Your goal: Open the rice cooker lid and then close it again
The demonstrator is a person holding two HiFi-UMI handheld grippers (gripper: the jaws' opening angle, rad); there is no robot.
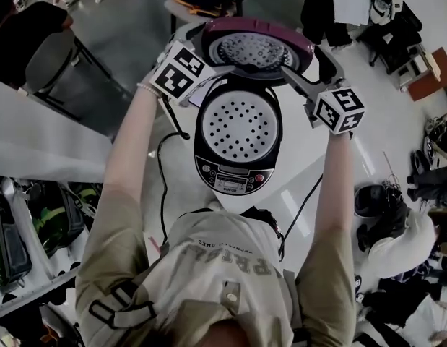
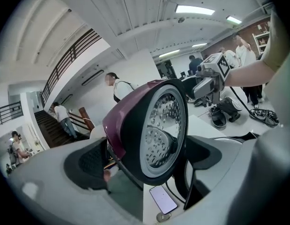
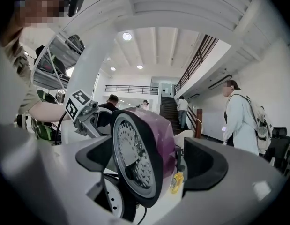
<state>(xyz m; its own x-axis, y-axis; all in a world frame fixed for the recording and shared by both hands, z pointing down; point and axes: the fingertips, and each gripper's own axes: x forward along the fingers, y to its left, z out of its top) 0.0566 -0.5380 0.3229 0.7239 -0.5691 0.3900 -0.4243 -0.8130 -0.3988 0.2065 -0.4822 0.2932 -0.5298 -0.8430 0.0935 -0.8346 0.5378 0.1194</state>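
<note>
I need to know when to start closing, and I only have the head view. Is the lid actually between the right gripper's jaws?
Observer: Yes. The lid stands edge-on between the jaws of the right gripper, with a clear gap on its purple outer side, so it isn't clamped.
Operator: And the left one?
Observer: The left gripper straddles it too; there the gap shows on the side of the perforated inner plate.
</note>
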